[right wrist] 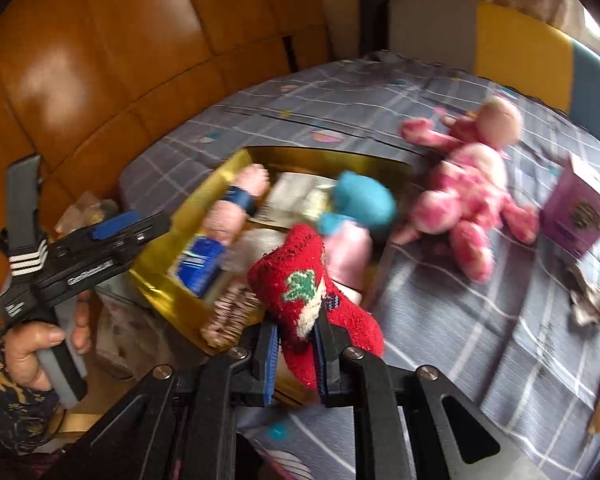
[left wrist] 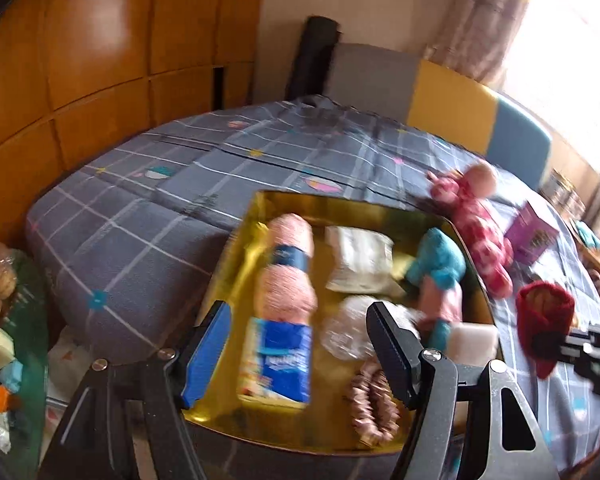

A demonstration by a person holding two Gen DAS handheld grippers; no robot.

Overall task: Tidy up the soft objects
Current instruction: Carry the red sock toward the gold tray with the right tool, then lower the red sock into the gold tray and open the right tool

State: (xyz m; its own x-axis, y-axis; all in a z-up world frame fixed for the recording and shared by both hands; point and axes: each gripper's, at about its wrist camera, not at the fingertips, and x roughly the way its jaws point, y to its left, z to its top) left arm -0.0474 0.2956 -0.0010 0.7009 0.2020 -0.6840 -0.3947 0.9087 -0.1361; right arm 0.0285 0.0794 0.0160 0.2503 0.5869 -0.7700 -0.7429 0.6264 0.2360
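A: Right gripper (right wrist: pixel 298 354)?
B: Clamped on a red sock (right wrist: pixel 312 292), fuzzy, with a green and white motif. Pinched low between the blue pads, toe end sticking up and out over the near corner of the gold box (right wrist: pixel 162 276).

A: Left gripper (left wrist: pixel 296 344)?
B: Jaws apart, nothing between them. Poised above the near edge of the gold box, one blue-padded finger over its left wall, the other over the inside. Seen from the right wrist, gripped by a hand (right wrist: pixel 40 344) left of the box, patterned sleeve (right wrist: pixel 4 396) below.

A: Inside the gold box?
B: Pink yarn skein (left wrist: pixel 288 264) with a dark band along the left wall, a blue tissue pack (left wrist: pixel 278 360) nearer the front of it. White folded cloth (left wrist: pixel 358 260) at the back middle, a teal and pink plush (left wrist: pixel 438 276) at the right wall, a clear crinkled bag (left wrist: pixel 348 328) in the middle, a pink scrunchie (left wrist: pixel 374 408) at the near edge.

A: Outside the box?
B: Pink plush toy (right wrist: pixel 472 196) lying on the checked bedspread (right wrist: pixel 440 320) just right of the box. Purple carton (right wrist: pixel 580 216) further right, well apart from the box.
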